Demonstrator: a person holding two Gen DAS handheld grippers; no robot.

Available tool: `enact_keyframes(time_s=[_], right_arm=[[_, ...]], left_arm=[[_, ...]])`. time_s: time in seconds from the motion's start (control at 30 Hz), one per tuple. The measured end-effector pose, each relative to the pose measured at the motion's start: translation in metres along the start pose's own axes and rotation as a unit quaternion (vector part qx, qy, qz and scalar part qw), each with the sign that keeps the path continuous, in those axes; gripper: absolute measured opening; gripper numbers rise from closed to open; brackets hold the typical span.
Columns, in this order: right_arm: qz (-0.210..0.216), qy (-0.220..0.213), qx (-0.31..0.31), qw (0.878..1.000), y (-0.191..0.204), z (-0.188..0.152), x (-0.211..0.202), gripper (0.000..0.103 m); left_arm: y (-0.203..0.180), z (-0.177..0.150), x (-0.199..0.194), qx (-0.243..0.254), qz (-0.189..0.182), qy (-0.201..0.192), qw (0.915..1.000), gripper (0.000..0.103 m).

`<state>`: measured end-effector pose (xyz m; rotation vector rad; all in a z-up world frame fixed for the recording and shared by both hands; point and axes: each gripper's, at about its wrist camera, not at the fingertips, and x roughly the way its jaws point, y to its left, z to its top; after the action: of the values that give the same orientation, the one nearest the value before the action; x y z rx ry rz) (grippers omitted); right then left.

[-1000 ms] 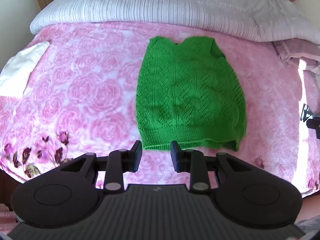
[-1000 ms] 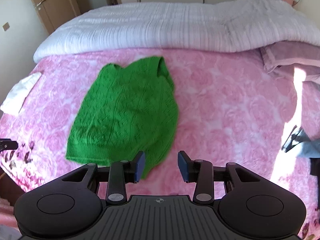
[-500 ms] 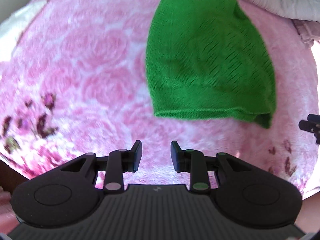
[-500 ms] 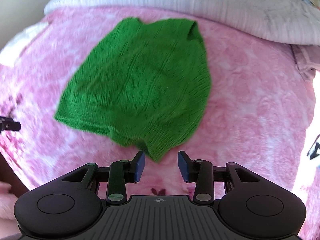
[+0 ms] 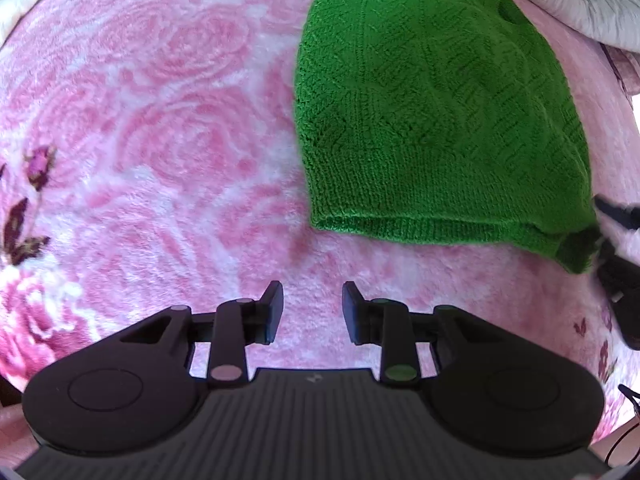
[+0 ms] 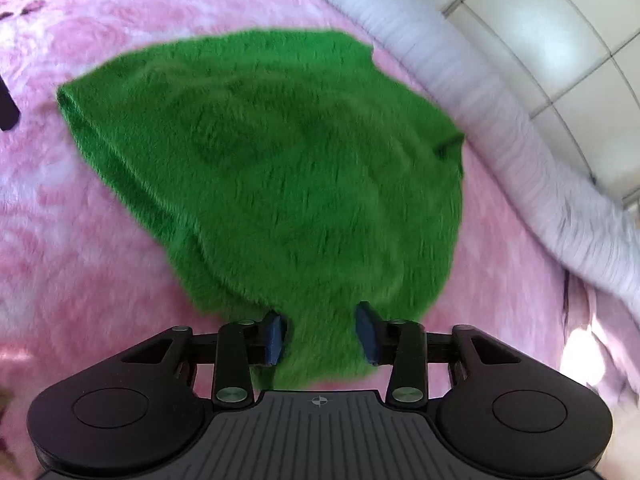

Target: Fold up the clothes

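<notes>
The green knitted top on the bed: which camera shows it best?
The left wrist view: the green knitted top is sharp there, its stitch pattern and bottom hem plain. The right wrist view shows it larger but motion-blurred, one corner between the right claw fingers.

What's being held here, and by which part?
Nothing yet: the right hand-held gripper stands open around a corner of the green sweater; the left hand-held gripper is empty.
</notes>
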<state>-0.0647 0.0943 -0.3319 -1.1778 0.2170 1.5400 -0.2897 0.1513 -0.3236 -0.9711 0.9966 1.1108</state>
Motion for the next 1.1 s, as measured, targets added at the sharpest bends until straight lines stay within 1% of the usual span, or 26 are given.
enact_keyframes(time_s=[0.07, 0.1, 0.13, 0.23, 0.27, 0.37, 0.43, 0.53, 0.57, 0.6, 0.67, 0.73, 0.77, 0.8, 0.83, 0.87, 0.93, 0.97, 1.0, 1.03, 1.07, 1.1], right_arm=[[-0.006, -0.012, 0.087, 0.996, -0.028, 0.003, -0.005, 0.001], [-0.015, -0.01, 0.131, 0.991, -0.044, 0.003, -0.007, 0.001], [-0.028, -0.006, 0.175, 0.984, -0.061, 0.002, -0.01, 0.001], [-0.047, 0.022, 0.294, 0.954, -0.108, -0.007, -0.011, 0.002], [-0.042, 0.034, 0.324, 0.945, -0.121, -0.011, -0.009, 0.002], [-0.012, 0.058, 0.369, 0.928, -0.138, -0.023, 0.002, 0.002], [-0.004, 0.061, 0.365, 0.929, -0.136, -0.024, 0.005, 0.002], [0.012, 0.074, 0.343, 0.936, -0.128, -0.022, 0.014, 0.005], [0.017, 0.084, 0.334, 0.939, -0.123, -0.022, 0.019, 0.006], [0.023, 0.09, 0.325, 0.941, -0.119, -0.021, 0.025, 0.006], [0.021, 0.06, 0.313, 0.948, -0.118, -0.018, 0.023, 0.004], [-0.003, -0.002, 0.3, 0.954, -0.124, -0.012, -0.003, 0.002], [-0.021, -0.036, 0.288, 0.957, -0.128, -0.008, -0.019, 0.002], [-0.034, -0.066, 0.282, 0.957, -0.132, -0.007, -0.038, 0.001], [-0.045, -0.094, 0.276, 0.955, -0.135, -0.006, -0.058, 0.001], [-0.056, -0.123, 0.271, 0.953, -0.138, -0.006, -0.078, 0.001], [-0.056, -0.131, 0.272, 0.952, -0.137, -0.017, -0.111, 0.001], [-0.032, -0.095, 0.265, 0.959, -0.131, -0.024, -0.115, 0.001], [-0.001, -0.044, 0.254, 0.966, -0.123, -0.033, -0.115, 0.001], [0.039, 0.02, 0.243, 0.969, -0.112, -0.043, -0.109, 0.001], [0.069, 0.08, 0.236, 0.966, -0.1, -0.057, -0.099, 0.001], [0.095, 0.139, 0.23, 0.959, -0.09, -0.068, -0.088, 0.001]], left_arm=[[-0.001, 0.003, 0.004, -0.005, -0.001, -0.005, 1.0, 0.027], [-0.002, 0.004, 0.005, -0.008, -0.003, -0.009, 0.9999, 0.028], [-0.004, 0.006, 0.006, -0.012, -0.008, -0.012, 0.9998, 0.028], [-0.011, 0.01, 0.01, -0.026, -0.027, -0.021, 0.9991, 0.03], [-0.014, 0.011, 0.012, -0.03, -0.032, -0.024, 0.9987, 0.03], [-0.024, 0.015, 0.016, -0.031, -0.047, -0.04, 0.9976, 0.03], [-0.032, 0.018, 0.018, -0.025, -0.052, -0.055, 0.9968, 0.03], [-0.041, 0.022, 0.026, -0.01, -0.034, -0.08, 0.9962, 0.029], [-0.043, 0.024, 0.029, -0.003, -0.026, -0.086, 0.9959, 0.021], [-0.045, 0.026, 0.032, 0.004, -0.018, -0.093, 0.9955, 0.001], [-0.044, 0.029, 0.027, 0.021, 0.007, -0.113, 0.9934, 0.003], [-0.041, 0.032, -0.002, 0.037, 0.031, -0.168, 0.9846, 0.003], [-0.039, 0.034, -0.016, 0.045, 0.042, -0.196, 0.9787, 0.004], [-0.036, 0.034, -0.039, 0.053, 0.046, -0.227, 0.9712, 0.004], [-0.034, 0.034, -0.061, 0.063, 0.05, -0.259, 0.9626, 0.004], [-0.032, 0.031, -0.086, 0.081, 0.053, -0.29, 0.9521, 0.004], [-0.034, 0.014, -0.128, 0.135, 0.065, -0.337, 0.9294, 0.004], [-0.037, 0.001, -0.139, 0.171, 0.069, -0.341, 0.9218, 0.004], [-0.039, -0.012, -0.14, 0.207, 0.074, -0.316, 0.9231, 0.004], [-0.037, -0.024, -0.129, 0.228, 0.076, -0.268, 0.933, 0.004], [-0.035, -0.037, -0.116, 0.247, 0.077, -0.217, 0.9412, 0.004], [-0.029, -0.048, -0.098, 0.245, 0.07, -0.15, 0.9553, 0.005]])
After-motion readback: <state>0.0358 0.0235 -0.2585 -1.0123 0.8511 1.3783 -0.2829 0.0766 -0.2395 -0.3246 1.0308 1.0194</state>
